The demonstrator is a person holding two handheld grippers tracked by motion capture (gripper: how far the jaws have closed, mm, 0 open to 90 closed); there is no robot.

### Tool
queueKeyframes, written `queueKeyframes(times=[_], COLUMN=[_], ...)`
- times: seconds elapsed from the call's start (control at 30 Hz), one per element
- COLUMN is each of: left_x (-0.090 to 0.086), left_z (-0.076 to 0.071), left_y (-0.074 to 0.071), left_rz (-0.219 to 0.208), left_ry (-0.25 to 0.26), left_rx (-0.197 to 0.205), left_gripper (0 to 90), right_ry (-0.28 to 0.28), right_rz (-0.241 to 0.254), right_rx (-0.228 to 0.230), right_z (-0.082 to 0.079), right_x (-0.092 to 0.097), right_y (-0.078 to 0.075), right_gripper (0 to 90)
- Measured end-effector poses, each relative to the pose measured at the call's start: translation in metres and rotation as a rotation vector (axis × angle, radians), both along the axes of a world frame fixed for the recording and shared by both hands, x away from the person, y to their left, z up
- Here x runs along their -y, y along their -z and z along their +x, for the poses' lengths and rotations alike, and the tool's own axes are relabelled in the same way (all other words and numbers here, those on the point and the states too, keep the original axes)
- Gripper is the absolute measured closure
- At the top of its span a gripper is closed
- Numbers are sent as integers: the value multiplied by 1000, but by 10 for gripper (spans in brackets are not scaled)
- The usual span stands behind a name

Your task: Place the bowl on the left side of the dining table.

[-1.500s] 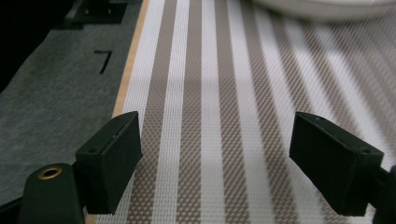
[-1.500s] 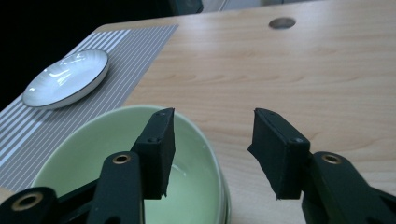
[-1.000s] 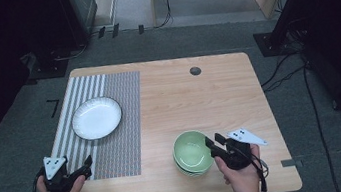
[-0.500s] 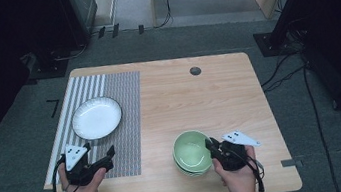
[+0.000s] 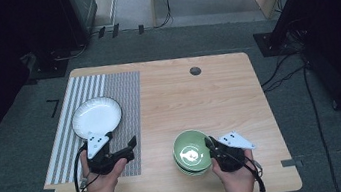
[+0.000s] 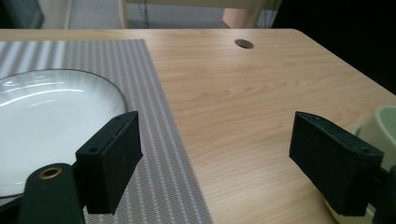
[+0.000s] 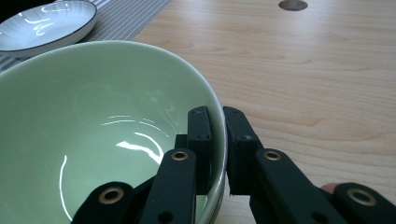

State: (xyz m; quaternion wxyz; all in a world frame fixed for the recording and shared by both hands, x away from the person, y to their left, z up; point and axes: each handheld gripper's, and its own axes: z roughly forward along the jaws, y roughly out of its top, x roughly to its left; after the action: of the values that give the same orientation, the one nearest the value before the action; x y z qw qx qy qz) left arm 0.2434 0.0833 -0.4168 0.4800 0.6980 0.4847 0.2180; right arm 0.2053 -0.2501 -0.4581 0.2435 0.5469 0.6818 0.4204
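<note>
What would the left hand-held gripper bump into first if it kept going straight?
Probably nothing soon: the left hand-held gripper points across bare table. The white plate and green bowl lie off to either side.

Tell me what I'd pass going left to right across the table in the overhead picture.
Striped mat → white plate → left claw, open → green bowl → right claw, shut on the bowl's rim.
</note>
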Motion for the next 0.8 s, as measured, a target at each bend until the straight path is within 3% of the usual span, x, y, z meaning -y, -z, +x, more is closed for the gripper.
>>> queueKeyframes(times=[0.27,0.53,0.73,0.8], left_x=[24,51,61,65], left_z=[-4,-7,-8,-8], left_y=[-2,7,10,11], left_rz=[-18,-16,-33,-29], left_ry=[80,168,207,215], left_rx=[-4,-35,-50,-50], left_gripper=[161,161,162,162], right_ry=[-7,-8,-7,-9], right_rz=[-61,-70,-69,-56], right_rx=[67,105,122,150], right_z=[-3,-4,-6,-8], right_x=[-4,-4,-4,-3], right_y=[1,2,2,1], right_gripper=[842,843,850,861])
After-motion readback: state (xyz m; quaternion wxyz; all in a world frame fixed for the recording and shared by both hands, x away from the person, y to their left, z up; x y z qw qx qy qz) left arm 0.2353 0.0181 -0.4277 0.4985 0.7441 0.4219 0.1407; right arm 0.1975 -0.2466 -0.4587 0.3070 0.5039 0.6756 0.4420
